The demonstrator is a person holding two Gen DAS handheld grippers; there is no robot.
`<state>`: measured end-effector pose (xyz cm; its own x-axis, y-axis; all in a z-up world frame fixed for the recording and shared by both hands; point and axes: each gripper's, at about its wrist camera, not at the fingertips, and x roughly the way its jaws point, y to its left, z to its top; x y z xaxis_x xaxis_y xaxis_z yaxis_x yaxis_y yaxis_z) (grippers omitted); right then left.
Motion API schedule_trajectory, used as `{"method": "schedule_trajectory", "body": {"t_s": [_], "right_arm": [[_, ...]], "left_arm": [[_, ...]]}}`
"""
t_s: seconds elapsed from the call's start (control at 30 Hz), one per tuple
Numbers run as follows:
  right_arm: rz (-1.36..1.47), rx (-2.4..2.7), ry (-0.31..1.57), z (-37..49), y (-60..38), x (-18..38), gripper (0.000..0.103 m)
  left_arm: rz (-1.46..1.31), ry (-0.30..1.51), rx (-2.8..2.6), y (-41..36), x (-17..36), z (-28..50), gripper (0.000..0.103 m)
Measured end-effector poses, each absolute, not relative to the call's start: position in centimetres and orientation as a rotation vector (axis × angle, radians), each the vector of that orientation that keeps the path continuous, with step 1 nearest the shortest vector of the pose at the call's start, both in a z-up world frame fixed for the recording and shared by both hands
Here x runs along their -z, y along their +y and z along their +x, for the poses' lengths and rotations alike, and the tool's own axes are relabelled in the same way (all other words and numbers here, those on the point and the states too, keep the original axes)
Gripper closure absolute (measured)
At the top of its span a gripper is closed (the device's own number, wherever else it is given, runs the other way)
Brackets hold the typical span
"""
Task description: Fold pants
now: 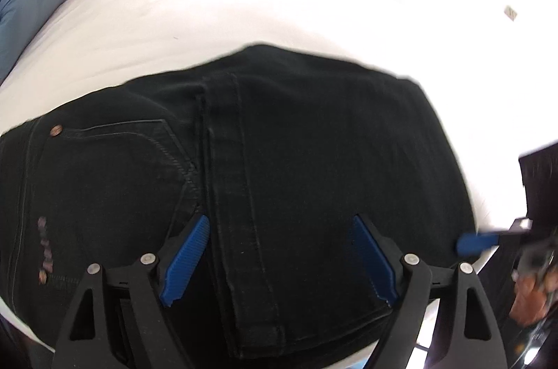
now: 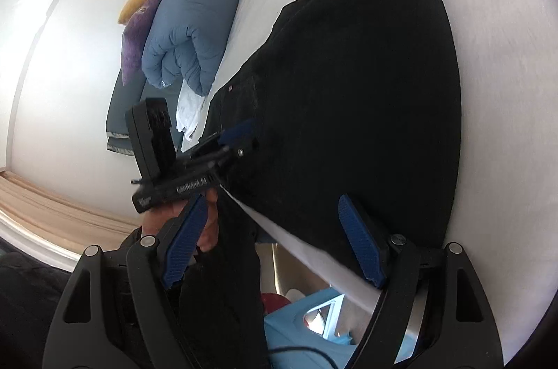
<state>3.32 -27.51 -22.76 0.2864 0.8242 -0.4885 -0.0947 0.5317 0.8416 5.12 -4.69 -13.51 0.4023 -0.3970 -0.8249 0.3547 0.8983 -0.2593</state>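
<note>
Both claws (image 1: 279,255) (image 2: 275,243) wide, empty, at black pants' (image 1: 314,142) near edge; white bed (image 1: 209,13) beyond.

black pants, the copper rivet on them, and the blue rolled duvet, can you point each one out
black pants (image 1: 314,132), left wrist view, on the flat denim right of the seam
copper rivet (image 1: 55,129), left wrist view, on its round head by the pocket corner
blue rolled duvet (image 2: 188,27), right wrist view, on the middle of the roll

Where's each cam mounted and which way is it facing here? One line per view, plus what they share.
Left wrist: on the left tool, angled down at the black pants on the white bed; its own open fingers show, right tool at the edge.
Right wrist: on the right tool, looking along the bed's edge; open fingers, left tool, a hand.
Shared: pants, bed, blue duvet.
</note>
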Motion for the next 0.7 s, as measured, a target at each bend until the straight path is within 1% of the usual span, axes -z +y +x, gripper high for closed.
{"method": "schedule_trajectory", "body": {"t_s": [0.1, 0.13, 0.17, 0.2, 0.23, 0.33, 0.37, 0.43, 0.47, 0.5, 0.53, 0.57, 0.7], "right_arm": [[0.912, -0.745, 1.061, 0.4, -27.8, 21.3, 0.026], [0.911, -0.755, 1.023, -0.3, -28.1, 20.3, 0.026], [0.912, -0.773, 0.987, -0.6, -28.1, 19.4, 0.026], [0.926, -0.793, 0.954, -0.4, -28.2, 18.6, 0.025], [0.949, -0.812, 0.922, 0.2, -28.5, 18.1, 0.025], [0.996, -0.829, 0.862, 2.7, -29.3, 16.7, 0.025], [1.019, -0.833, 0.853, 3.8, -29.3, 17.0, 0.025], [1.059, -0.782, 0.881, 5.9, -29.9, 18.2, 0.025], [1.079, -0.703, 0.937, 6.7, -30.1, 20.0, 0.025], [1.101, -0.621, 1.002, 7.4, -31.0, 21.6, 0.029], [1.126, -0.567, 1.047, 7.4, -31.4, 23.2, 0.038], [1.112, -0.533, 1.041, 7.2, -31.6, 23.5, 0.043], [1.136, -0.592, 1.002, 6.2, -31.4, 21.9, 0.042]], "left_arm": [[-0.155, 0.927, 0.413, -1.3, 11.0, 3.3, 0.018], [-0.192, 0.893, 0.385, 0.1, 10.3, 2.6, 0.015], [-0.232, 0.867, 0.360, 1.6, 9.8, 2.0, 0.007], [-0.285, 0.842, 0.324, 3.5, 9.3, 1.4, 0.002], [-0.335, 0.821, 0.293, 5.1, 9.0, 1.0, 0.000], [-0.532, 0.800, 0.193, 10.9, 9.2, 0.2, 0.000], [-0.602, 0.794, 0.162, 12.7, 9.6, -0.1, 0.000], [-0.769, 0.784, 0.096, 16.6, 10.9, -0.9, 0.000], [-0.853, 0.787, 0.058, 18.4, 11.8, -1.2, 0.000], [-0.916, 0.788, 0.029, 19.9, 12.5, -1.4, 0.000], [-0.971, 0.787, 0.004, 21.2, 13.2, -1.6, 0.000], [-1.010, 0.787, -0.020, 22.2, 13.8, -1.7, 0.000], [-1.119, 0.777, -0.060, 24.8, 15.7, -1.5, 0.000]]}}
